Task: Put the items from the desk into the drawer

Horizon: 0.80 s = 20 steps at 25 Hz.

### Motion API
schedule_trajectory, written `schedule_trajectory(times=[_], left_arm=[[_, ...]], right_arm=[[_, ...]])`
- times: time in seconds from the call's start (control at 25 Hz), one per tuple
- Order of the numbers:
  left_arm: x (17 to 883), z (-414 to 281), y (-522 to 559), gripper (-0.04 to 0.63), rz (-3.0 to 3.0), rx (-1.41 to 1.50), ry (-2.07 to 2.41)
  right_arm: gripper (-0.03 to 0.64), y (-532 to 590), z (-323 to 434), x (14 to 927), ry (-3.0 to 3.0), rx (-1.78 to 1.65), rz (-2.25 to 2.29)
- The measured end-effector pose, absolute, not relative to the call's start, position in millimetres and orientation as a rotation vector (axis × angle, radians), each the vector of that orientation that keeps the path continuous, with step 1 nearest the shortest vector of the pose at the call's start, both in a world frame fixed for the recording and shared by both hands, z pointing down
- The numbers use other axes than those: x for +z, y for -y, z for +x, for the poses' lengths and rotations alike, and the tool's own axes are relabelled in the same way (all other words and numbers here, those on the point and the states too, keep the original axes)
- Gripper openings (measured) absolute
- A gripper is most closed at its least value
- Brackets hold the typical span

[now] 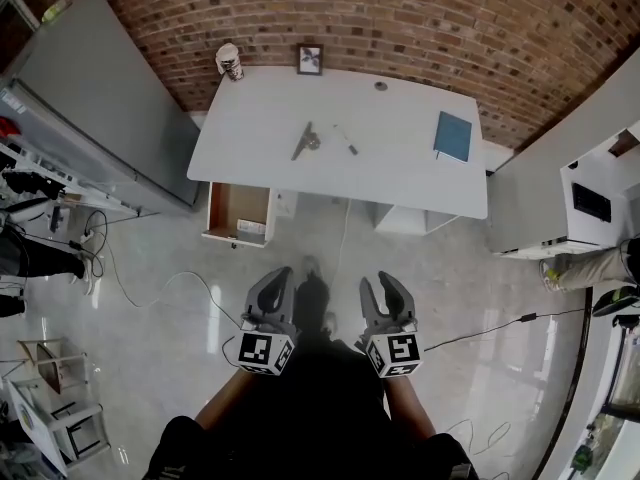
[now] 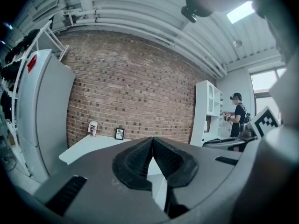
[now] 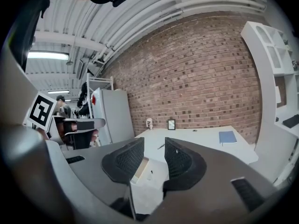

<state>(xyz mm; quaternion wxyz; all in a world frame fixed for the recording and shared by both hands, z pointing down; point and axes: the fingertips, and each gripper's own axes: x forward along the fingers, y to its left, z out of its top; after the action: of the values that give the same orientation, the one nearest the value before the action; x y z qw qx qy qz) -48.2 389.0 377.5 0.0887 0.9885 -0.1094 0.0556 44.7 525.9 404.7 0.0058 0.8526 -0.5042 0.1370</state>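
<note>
Drawer [image 1: 238, 211] under desk [image 1: 400, 173], left end: pulled open, wooden interior showing. Items on desktop, none in drawer: blue notebook [image 1: 452, 135] at right; pen [image 1: 346, 140] & grey metal tool [image 1: 304, 141] mid. Cup [image 1: 230, 61], photo frame [image 1: 310, 59] at back edge. Left gripper [image 1: 284, 273]: jaws together, tips touching. Right gripper [image 1: 380, 281]: jaws apart, gripping nothing. Both over floor, short of desk.

Desk [image 1: 400, 168] white. Notebook [image 1: 452, 135] teal-blue. Drawer [image 1: 230, 208] tan wood inside, white front. Wall [image 1: 420, 18] red-brown brick with a pale mortar grid. Picture frame [image 1: 310, 59] dark, white mat. Cup [image 1: 230, 62] white with dark print. Floor [image 1: 150, 308] glossy pale grey. Left gripper [image 1: 286, 271] and right gripper [image 1: 377, 280] grey. Fingers [image 3: 122, 161] black, ribbed. Marker cubes [image 1: 266, 352] black-and-white squares.
</note>
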Motion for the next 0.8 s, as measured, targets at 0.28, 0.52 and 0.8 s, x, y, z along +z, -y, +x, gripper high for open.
schedule_trajectory(times=[0.28,0.52,0.8], left_arm=[[384.1,-14.1,-373.9,0.003,2.928,0.162,0.310],[387.3,39.0,-345.0,0.002,2.908,0.163,0.278],[382.7,92.4,-299.5,0.003,2.896,0.149,0.244]], right_arm=[[0.110,-511.6,76.0,419.5,1.548,0.467,2.652],[0.110,-483.3,115.9,426.2,1.528,0.511,2.634],[0.110,-433.2,166.4,433.5,1.501,0.536,2.570]])
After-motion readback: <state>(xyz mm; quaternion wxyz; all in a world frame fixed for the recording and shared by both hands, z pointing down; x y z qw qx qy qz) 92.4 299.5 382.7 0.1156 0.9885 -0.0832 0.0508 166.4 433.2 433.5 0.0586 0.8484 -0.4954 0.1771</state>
